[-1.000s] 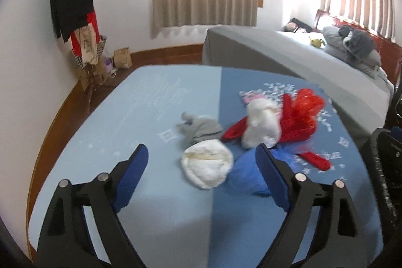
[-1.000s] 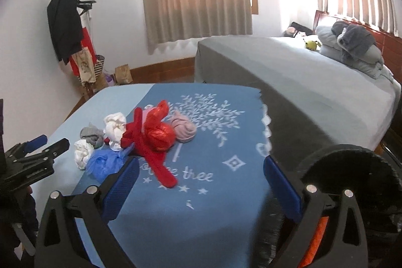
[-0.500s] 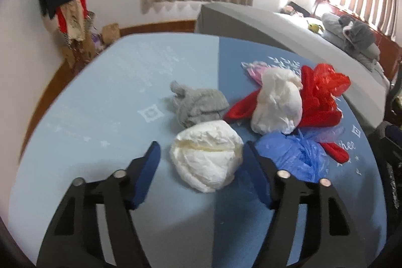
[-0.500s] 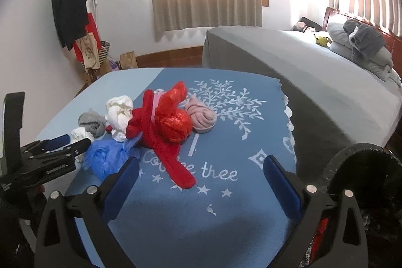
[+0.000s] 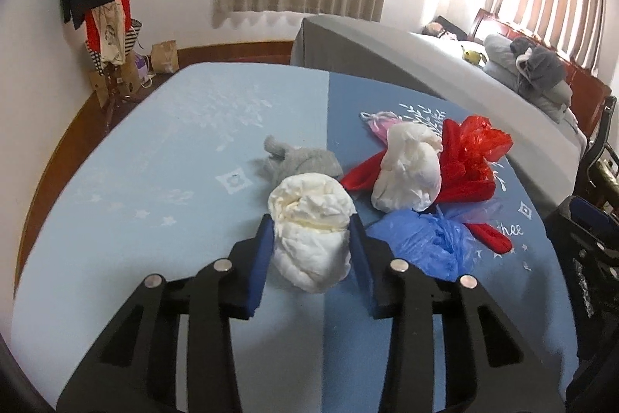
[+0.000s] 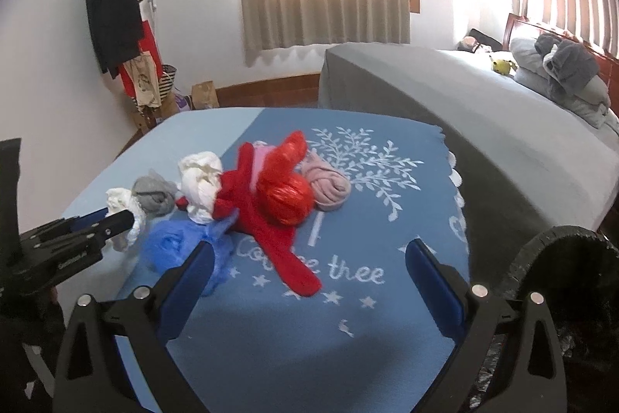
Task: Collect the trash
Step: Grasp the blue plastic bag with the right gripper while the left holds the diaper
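Left gripper [image 5: 312, 242]: black frame, blue pads; pressed in against both sides of a crumpled white paper wad [image 5: 312, 231], which is pinched between the pads at the near edge of the pile.

Right gripper [image 6: 309, 268]: same build; fingers spread wide, nothing held, positioned above the dark blue half of the two-tone blue printed tablecloth [image 6: 371, 328].

Trash pile, laid on the tablecloth near the seam between its light and dark halves:
- grey balled cloth [image 5: 300, 161], touching the far side of the held wad;
- second crumpled white paper lump [image 5: 410, 173], just beside the wad, resting against the red items;
- crumpled red plastic bag [image 5: 470, 153] with a red fabric strip [image 6: 286, 258] trailing toward the camera;
- crumpled blue plastic bag [image 5: 429, 240], just beside the left gripper's right pad;
- pink rolled cloth [image 6: 329, 188], at the far side of the pile.

Black lined waste bin [image 6: 565, 258]: at the table's right edge, partly seen.

Grey-covered bed [image 6: 483, 103]: beyond the table.
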`<state>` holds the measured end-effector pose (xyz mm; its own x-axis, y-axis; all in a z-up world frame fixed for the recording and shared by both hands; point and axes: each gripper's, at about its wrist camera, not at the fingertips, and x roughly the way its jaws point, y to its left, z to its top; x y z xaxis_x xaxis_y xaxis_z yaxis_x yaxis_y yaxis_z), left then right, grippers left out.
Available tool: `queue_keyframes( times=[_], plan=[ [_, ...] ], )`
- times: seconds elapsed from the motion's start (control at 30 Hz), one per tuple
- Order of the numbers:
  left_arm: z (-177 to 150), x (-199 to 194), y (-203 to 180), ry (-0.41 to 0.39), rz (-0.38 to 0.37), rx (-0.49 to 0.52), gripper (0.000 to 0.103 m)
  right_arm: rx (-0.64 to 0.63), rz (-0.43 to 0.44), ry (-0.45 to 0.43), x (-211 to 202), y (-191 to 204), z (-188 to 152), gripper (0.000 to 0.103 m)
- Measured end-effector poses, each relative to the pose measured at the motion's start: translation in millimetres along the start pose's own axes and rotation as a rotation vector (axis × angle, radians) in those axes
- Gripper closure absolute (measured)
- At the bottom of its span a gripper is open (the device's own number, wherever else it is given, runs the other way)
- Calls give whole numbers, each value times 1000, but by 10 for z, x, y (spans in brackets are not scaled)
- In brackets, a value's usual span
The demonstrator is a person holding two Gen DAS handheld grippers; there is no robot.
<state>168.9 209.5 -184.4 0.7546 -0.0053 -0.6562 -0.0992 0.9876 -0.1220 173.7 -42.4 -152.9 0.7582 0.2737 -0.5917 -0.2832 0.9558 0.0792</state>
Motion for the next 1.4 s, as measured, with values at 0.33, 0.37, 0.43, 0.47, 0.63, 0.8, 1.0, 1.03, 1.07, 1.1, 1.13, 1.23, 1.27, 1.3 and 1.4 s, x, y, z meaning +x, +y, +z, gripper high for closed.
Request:
queue_keyframes(
  times=[0.33,0.37,0.43,0.47,0.63,0.8,1.0,1.03,1.07,1.1,1.13,1.23,1.27,1.3,1.4],
  plan=[
    [-18,-160,291,-25,84,-8,66,-30,101,9,153,523,38,8],
    [-21,-165,329,-26,91,-12,66,-40,111,13,195,598,42,9],
    [-23,-169,403,-26,102,-19,66,-51,118,25,275,693,41,12],
    [-25,-172,428,-25,105,-21,66,-55,119,37,341,747,38,13],
    [-34,-167,548,-19,114,-30,66,-62,107,84,540,879,-16,14],
    [-46,-165,593,-16,106,-42,66,-88,105,146,722,991,-69,24],
    [-41,-168,571,-19,104,-38,66,-75,151,186,784,963,-95,48],
    [-44,-176,563,-20,105,-36,66,-69,157,185,774,944,-99,49],
    [-40,-185,556,-22,103,-35,66,-60,165,182,748,922,-100,52],
    [-37,-194,551,-24,102,-34,66,-56,170,179,729,903,-101,56],
    [-37,-203,543,-26,100,-33,66,-52,177,174,696,881,-102,60],
    [-22,-236,500,-31,92,-28,66,-58,194,160,579,813,-100,71],
    [-14,-253,470,-34,87,-24,66,-59,199,159,553,794,-93,74],
    [-13,-265,450,-36,84,-22,66,-55,204,158,512,762,-92,74],
    [-17,-298,363,-41,71,-14,66,-47,207,150,408,687,-95,75]
  ],
)
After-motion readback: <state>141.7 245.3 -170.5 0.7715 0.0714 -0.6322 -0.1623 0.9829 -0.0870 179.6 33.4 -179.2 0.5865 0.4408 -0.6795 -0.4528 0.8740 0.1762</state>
